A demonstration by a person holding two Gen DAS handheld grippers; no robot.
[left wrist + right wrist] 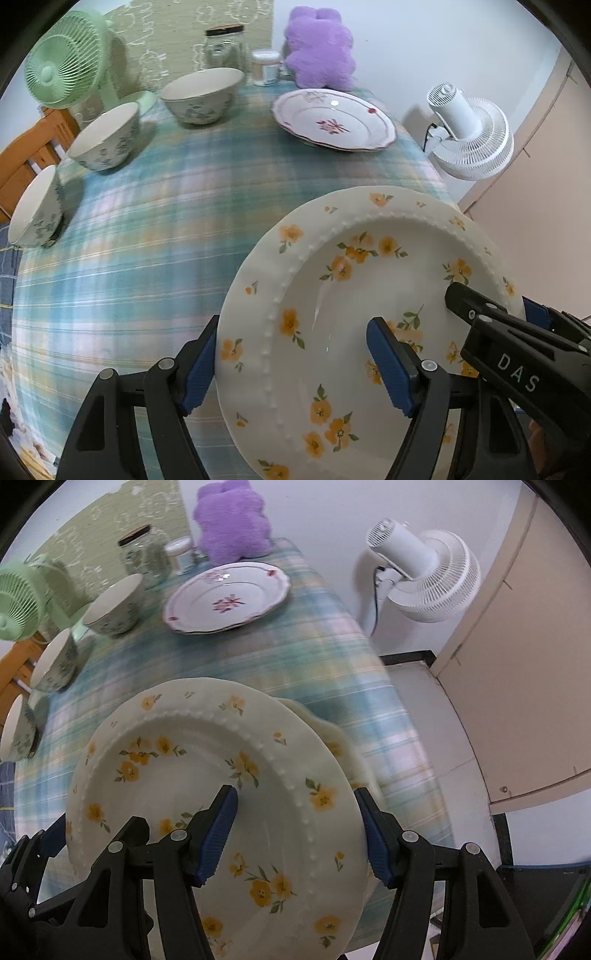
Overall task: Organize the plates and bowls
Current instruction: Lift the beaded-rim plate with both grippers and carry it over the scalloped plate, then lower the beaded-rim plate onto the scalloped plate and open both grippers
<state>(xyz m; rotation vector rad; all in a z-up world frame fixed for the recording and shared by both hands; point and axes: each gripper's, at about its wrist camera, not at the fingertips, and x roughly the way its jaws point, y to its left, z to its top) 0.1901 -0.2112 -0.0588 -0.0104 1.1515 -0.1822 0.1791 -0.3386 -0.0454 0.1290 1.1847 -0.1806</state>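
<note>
Gripping opposite sides of one yellow-flowered plate, both tools have their jaws closed across its rim: the left gripper has one blue pad outside the left edge and one inside the well, and the right gripper does the same on the right edge. Whether the pads press hard or only rest there is difficult to judge through the fisheye.

Glazed ceramic like this should be stiff, fairly heavy, slick and breakable, so the beaded rim, taken on two opposite sides, looks the safest hold. Being round, it has no long axis; it faces upward, tilted a little, above the near right part of the plaid tablecloth.

Another pale plate seems to lie just under it. Farther off sit the pink-flowered plate and three bowls along the left.
</note>
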